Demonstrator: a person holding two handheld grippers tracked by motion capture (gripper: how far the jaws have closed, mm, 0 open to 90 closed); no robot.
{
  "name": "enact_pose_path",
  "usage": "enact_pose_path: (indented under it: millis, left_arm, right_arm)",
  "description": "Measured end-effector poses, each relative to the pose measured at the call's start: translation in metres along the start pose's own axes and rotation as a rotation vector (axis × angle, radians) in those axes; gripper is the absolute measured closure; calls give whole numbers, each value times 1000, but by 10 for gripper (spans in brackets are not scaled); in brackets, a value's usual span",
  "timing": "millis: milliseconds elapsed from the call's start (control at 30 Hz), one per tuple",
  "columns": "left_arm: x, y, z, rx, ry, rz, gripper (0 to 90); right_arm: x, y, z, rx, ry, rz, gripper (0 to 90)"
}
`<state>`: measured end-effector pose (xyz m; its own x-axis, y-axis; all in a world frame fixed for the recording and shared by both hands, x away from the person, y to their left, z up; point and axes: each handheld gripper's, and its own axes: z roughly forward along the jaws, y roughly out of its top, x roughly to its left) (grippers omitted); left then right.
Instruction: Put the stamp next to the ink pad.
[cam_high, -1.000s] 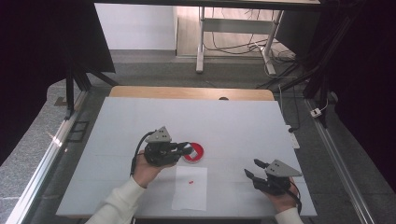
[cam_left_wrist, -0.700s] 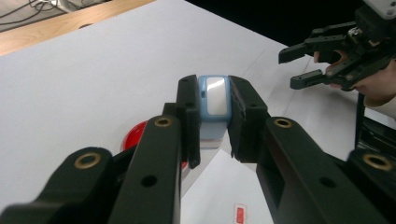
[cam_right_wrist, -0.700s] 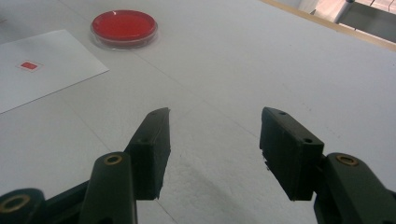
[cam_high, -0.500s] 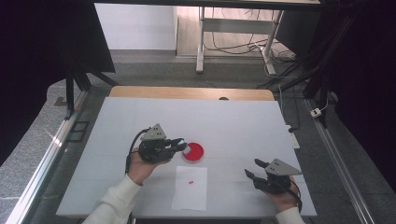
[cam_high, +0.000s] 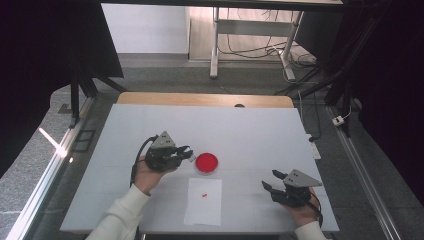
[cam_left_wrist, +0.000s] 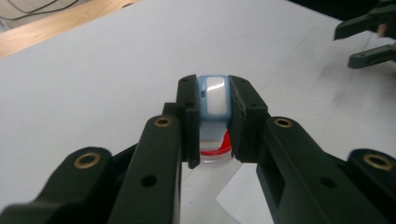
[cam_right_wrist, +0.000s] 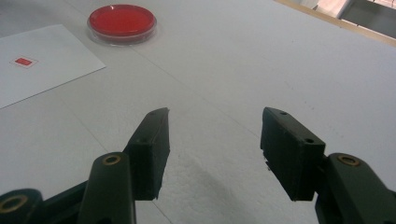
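The left gripper (cam_high: 186, 153) pinches a small light-blue block with a white glossy face (cam_left_wrist: 214, 95); in the left gripper view its two matte black jaws press flat against the block's sides, and the block's rounded corners and shiny inset look like moulded plastic. Below the block, between the jaws, that view shows a curved red edge of the dish. In the high view the block is too small to make out; there the gripper lies in the left hand (cam_high: 145, 172) at about 9 o'clock from the red dish (cam_high: 206, 163), jaw tips just beside its rim.

The dish is a shallow round one with a clear rim and an even red filling, smooth and glossy, sitting near the middle of the white desk (cam_high: 250, 130). At 6 o'clock from it lies a white sheet of paper (cam_high: 202, 207) carrying a small red rectangle (cam_high: 204, 195). The right gripper view gives the desk's finely grained, foam-like surface and the dish's transparent wall (cam_right_wrist: 122, 22), detail lost from above.

The right gripper (cam_high: 270, 181) hovers at about 4 o'clock from the dish, well apart from it, held in the right hand (cam_high: 302, 212). Its jaws stand spread with bare desk between them, their inner faces flat and dull black, brass-coloured rivets at the hinges.
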<state>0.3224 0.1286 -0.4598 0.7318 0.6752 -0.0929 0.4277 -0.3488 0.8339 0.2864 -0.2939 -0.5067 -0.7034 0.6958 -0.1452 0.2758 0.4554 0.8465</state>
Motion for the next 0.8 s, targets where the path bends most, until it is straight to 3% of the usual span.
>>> enact_pose_path:
  millis: [100, 300, 800]
  left_arm:
    - [5, -3, 4, 33, 36, 13, 750]
    - [13, -10, 14, 79, 56, 7, 749]
    - [22, -21, 29, 175, 64, 2, 744]
  right_arm:
    - [0, 0, 1, 2, 0, -5, 420]
    - [0, -1, 2, 7, -3, -3, 418]
    - [0, -1, 3, 18, -4, -12, 419]
